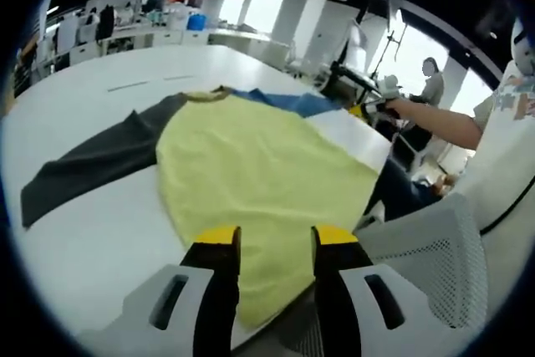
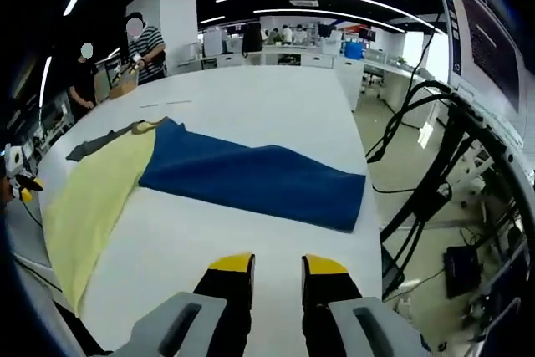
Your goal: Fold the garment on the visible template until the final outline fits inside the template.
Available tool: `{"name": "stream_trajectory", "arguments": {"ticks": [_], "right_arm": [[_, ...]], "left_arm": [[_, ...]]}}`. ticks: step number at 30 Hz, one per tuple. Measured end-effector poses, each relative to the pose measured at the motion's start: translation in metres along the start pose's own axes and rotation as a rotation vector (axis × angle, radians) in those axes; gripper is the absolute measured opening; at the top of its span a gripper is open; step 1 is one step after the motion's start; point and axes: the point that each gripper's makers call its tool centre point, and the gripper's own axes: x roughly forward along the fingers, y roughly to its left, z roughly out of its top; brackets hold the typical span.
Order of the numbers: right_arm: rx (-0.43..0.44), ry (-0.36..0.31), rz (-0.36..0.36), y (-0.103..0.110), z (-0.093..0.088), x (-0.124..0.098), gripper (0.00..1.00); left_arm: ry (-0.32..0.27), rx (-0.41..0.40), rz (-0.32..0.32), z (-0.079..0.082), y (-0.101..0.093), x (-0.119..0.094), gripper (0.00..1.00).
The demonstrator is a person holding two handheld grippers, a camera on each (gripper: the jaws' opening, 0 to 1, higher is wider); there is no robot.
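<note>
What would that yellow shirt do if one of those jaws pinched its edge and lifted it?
Probably it would sag and drape: the yellow shirt lies flat and thin on the white table, with soft wrinkles. Its hem already hangs limply over the table edge, so it looks floppy and light. The blue sleeve would likely trail after it.

Matt cloth garment (image 1: 259, 173) lies on a smooth, faintly glossy table (image 1: 92, 240).

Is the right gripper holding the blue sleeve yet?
No. The right gripper stands open over bare table, short of the blue sleeve.
</note>
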Motion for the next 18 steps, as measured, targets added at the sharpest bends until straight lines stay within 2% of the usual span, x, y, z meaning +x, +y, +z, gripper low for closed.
{"name": "stream_trajectory", "arguments": {"ticks": [8, 18], "right_arm": [[0.033, 0.015, -0.058, -0.028, 0.005, 0.01, 0.18], [0.054, 0.018, -0.097, -0.043, 0.012, 0.023, 0.18]], "left_arm": [[0.0, 0.0, 0.001, 0.002, -0.001, 0.0, 0.3], [0.003, -0.012, 0.012, -0.001, 0.001, -0.003, 0.3]]}}
